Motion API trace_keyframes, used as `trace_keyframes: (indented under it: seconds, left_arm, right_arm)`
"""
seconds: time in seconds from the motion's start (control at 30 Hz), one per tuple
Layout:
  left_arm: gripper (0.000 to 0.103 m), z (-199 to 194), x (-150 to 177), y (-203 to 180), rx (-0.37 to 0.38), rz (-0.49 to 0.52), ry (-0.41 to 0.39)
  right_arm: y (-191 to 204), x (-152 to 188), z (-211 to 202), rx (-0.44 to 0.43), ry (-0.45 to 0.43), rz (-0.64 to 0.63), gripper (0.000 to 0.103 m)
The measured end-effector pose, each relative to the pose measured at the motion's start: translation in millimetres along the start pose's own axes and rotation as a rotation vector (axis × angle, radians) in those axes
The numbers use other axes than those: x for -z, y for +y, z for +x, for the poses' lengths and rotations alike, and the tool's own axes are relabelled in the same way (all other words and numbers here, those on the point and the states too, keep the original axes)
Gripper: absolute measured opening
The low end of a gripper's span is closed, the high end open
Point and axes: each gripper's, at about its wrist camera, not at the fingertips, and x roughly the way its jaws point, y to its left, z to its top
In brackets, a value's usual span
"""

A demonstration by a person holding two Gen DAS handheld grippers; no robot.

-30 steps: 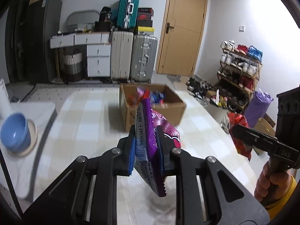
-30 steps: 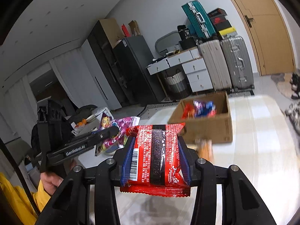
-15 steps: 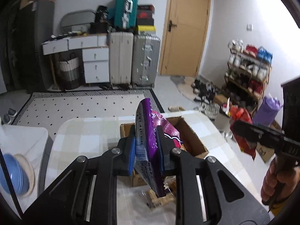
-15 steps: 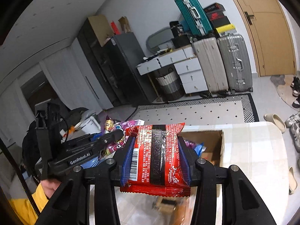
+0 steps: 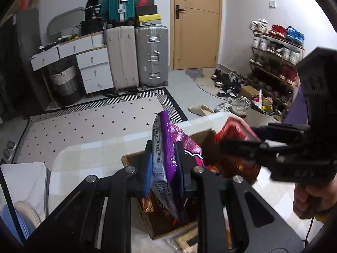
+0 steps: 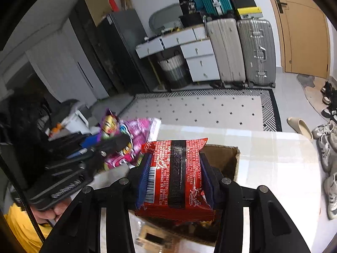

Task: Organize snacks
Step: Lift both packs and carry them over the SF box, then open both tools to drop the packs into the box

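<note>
My left gripper is shut on a purple snack bag and holds it over the open cardboard box, which has several snacks inside. My right gripper is shut on a red snack packet, also over the box. The right gripper with the red packet shows at the right of the left wrist view. The left gripper and purple bag show at the left of the right wrist view.
The box stands on a pale checked table near its far edge. A blue bowl on a plate sits on a side surface at the left. Suitcases, drawers, a shoe rack and a door stand beyond.
Both grippers have moved forward with their snacks, from well short of the box to right above it. The box now lies under the fingers.
</note>
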Motion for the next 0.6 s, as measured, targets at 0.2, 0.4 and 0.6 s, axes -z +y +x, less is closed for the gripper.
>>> trace_keyframes:
  seconds: [0.2,0.4,0.6]
  left_arm:
    - [0.017,36,1,-6,0.054,-0.026,0.055]
    - [0.017,72,6,-7,0.104,-0.053,0.108]
    - [0.017,86,17,-6,0.109,-0.038,0.116]
  right_arm:
    - [-15,5,19,0.023,0.034,0.011,0.044]
    - [-19,11,25,0.018,0.046,0.022,0.044]
    - [-18,17,26,0.025,0.054,0.031,0.044]
